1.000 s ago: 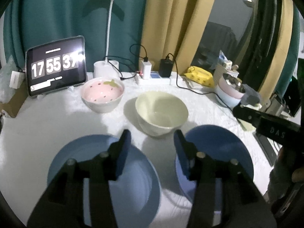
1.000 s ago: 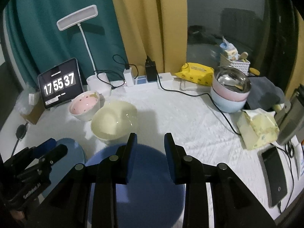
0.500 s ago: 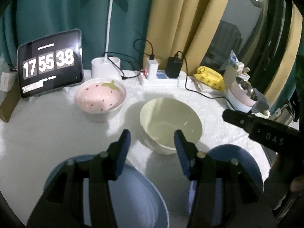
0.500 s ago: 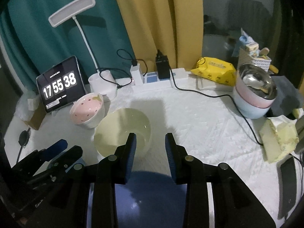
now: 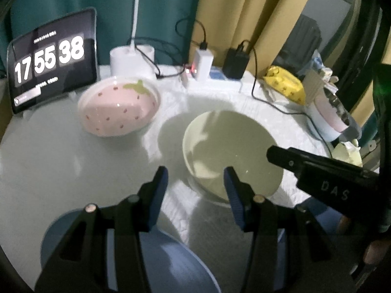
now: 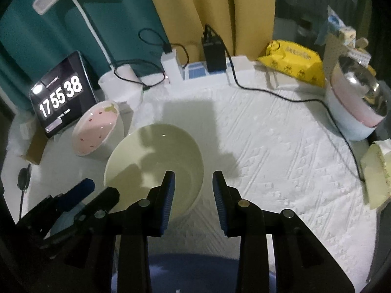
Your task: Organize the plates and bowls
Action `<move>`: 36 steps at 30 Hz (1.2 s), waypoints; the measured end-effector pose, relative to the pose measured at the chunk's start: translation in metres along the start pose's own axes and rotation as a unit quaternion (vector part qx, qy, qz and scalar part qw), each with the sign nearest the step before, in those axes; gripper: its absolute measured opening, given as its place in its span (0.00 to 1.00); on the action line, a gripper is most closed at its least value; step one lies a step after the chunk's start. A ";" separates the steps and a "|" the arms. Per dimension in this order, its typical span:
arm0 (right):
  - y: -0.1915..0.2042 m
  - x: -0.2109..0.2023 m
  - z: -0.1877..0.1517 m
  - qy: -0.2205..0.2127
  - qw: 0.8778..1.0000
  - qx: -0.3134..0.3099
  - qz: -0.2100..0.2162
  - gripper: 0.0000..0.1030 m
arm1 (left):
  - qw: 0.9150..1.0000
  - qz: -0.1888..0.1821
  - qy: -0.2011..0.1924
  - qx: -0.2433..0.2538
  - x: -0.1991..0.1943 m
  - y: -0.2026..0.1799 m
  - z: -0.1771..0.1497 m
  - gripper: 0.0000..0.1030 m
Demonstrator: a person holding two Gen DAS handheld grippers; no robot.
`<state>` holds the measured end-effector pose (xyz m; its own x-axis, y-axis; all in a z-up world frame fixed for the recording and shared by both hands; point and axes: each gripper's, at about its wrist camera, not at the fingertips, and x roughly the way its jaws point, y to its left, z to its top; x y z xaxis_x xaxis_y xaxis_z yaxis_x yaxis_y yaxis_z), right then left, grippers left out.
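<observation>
White quilted cloth covers the table (image 6: 281, 151), and everything I'm working with sits on it. Biggest pieces first: two blue plates. One blue plate (image 5: 171, 263) lies under my left claw (image 5: 195, 190), the other blue plate (image 6: 190, 273) under my right claw (image 6: 193, 190), both at the near edge. Past them, mid-table, stands the cream bowl (image 6: 156, 166), and behind it to the left the pink strawberry bowl (image 5: 119, 107), just in front of the clock tablet (image 5: 51, 58).

Both claws hang spread apart with nothing between the fingers. In the right view the right claw straddles the near-right rim of the cream bowl, though I can't tell whether the fingers have dropped to rim height. The left claw hovers over the bowl's near-left side.

My read: the cream bowl is the one to take. It looks glazed ceramic, so stiff, fairly heavy for a two-finger pinch, slick and chippy. I'd bite the rim, one finger inside the wall and one outside, squeeze firmly, and lift level so it doesn't swing. Nesting it with the strawberry bowl would want a gentle set-down. The plates are flat and low; getting a finger under an edge will be the awkward part.
</observation>
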<state>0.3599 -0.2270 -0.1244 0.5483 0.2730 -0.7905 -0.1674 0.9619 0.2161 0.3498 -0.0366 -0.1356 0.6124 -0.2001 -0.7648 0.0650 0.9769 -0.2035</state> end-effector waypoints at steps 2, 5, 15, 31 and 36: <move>-0.001 0.008 -0.001 0.010 1.000 0.004 0.000 0.33 | 1.000 0.004 0.004 0.004 0.005 -0.001 0.000 0.48; -0.001 0.019 -0.002 0.022 1.000 0.004 0.004 0.33 | 1.000 0.006 0.014 -0.001 0.013 0.001 0.000 0.48; -0.007 0.036 -0.005 0.040 0.999 0.022 0.024 0.22 | 1.000 -0.005 0.017 0.000 0.025 0.003 0.001 0.44; 0.002 0.021 -0.003 0.004 1.000 -0.004 0.002 0.18 | 0.999 0.001 -0.027 0.031 0.007 -0.009 -0.001 0.35; 0.005 0.006 -0.001 -0.017 1.000 -0.006 0.002 0.18 | 0.999 -0.006 -0.035 0.030 -0.002 -0.009 0.000 0.35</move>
<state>0.3616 -0.2209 -0.1285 0.5751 0.2778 -0.7695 -0.1796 0.9605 0.2126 0.3484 -0.0456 -0.1323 0.6645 -0.2077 -0.7178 0.1175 0.9777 -0.1741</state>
